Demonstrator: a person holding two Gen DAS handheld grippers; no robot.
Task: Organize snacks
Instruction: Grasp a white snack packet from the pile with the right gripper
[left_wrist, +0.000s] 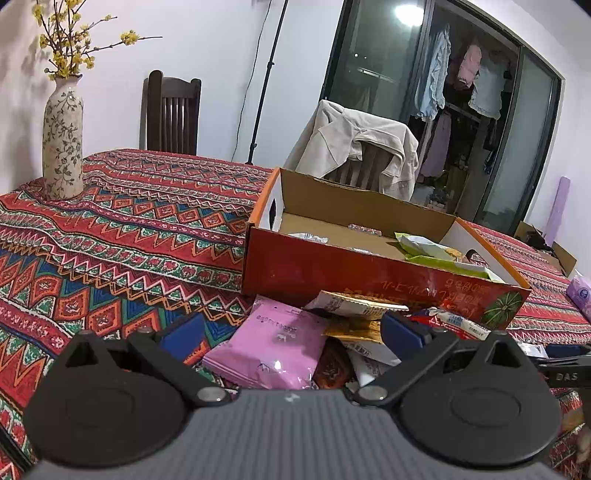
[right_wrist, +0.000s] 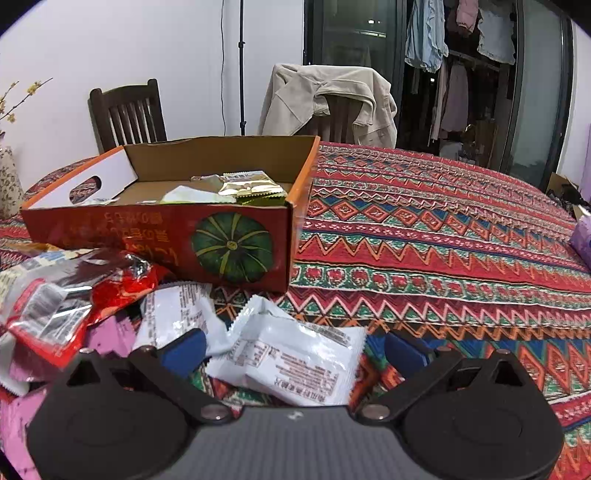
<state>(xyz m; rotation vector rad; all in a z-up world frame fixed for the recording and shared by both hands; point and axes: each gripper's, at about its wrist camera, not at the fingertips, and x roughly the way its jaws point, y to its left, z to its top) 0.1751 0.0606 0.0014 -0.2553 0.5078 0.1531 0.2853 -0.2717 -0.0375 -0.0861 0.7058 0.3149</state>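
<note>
So far only a few packets lie in the cardboard box (right_wrist: 236, 243) at centre frame, while most snacks (left_wrist: 273, 343) wait lower-frame on the desk (right_wrist: 443, 236), both grippers' fingers (right_wrist: 188, 347) spread wide, holding nothing.

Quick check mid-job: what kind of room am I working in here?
Most likely a home dining area. A table under a patterned tablecloth, wooden dining chairs, one with a jacket draped over it, and laundry hanging behind glass doors all point to a lived-in home.
</note>
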